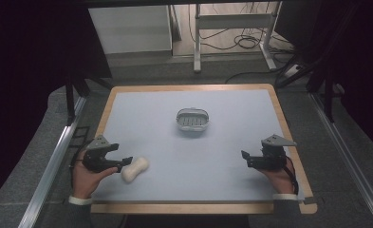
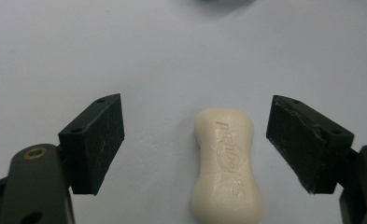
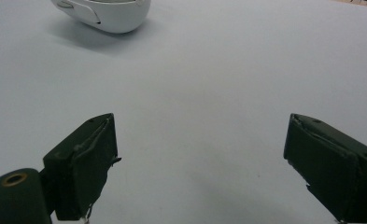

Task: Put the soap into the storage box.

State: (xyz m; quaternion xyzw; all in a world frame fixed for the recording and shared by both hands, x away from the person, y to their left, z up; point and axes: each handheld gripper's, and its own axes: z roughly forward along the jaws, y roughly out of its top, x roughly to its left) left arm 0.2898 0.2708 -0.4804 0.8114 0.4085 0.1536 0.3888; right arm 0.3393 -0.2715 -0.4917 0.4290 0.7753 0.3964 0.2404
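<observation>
A cream bar of soap (image 1: 135, 169) with a pinched waist lies on the pale mat at the front left. In the left gripper view the soap (image 2: 227, 163) lies lengthwise between the two black jaws, with a gap on each side. My left gripper (image 1: 127, 161) is open around it, and its midpoint (image 2: 197, 142) falls over the bar. A white soap dish (image 1: 192, 119) stands near the middle of the mat, and its edge (image 3: 107, 14) shows at the top left of the right gripper view. My right gripper (image 1: 245, 158) is open at the front right with nothing between its jaws (image 3: 200, 158).
The pale mat (image 1: 189, 156) covers a wooden table with a raised wooden rim (image 1: 193, 207). Beyond the far edge stand a metal desk frame (image 1: 231, 28) and loose cables on the floor. Metal rails run along both sides of the table.
</observation>
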